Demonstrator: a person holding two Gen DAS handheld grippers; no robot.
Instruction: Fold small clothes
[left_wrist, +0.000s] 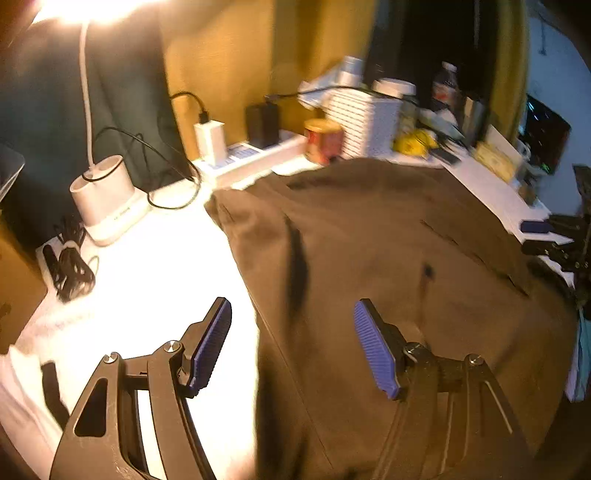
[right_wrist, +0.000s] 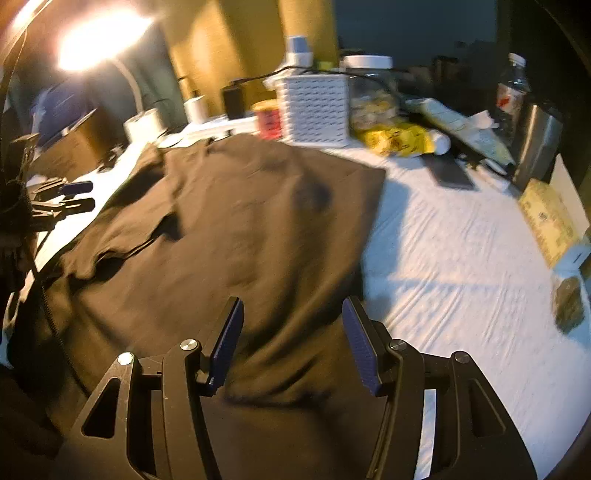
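Observation:
A dark brown garment (left_wrist: 388, 258) lies spread flat over the white-covered table (left_wrist: 155, 266), with some wrinkles. My left gripper (left_wrist: 291, 332) hovers open above the garment's left edge, its blue pads (left_wrist: 373, 347) holding nothing. In the right wrist view the same garment (right_wrist: 229, 236) fills the middle and left. My right gripper (right_wrist: 291, 332) stands open over its near right part, nothing between the pads. The left gripper (right_wrist: 70, 195) shows at the far left edge there, and the right gripper (left_wrist: 546, 236) at the right edge of the left wrist view.
A white lamp base (left_wrist: 107, 199) with black cables and a power strip (left_wrist: 255, 158) sit at the back left. A red tin (left_wrist: 323, 140), a white basket (right_wrist: 314, 110), yellow packets (right_wrist: 399, 140), a bottle (right_wrist: 511, 92) and a phone (right_wrist: 452, 173) crowd the back. A box (right_wrist: 550, 218) lies right.

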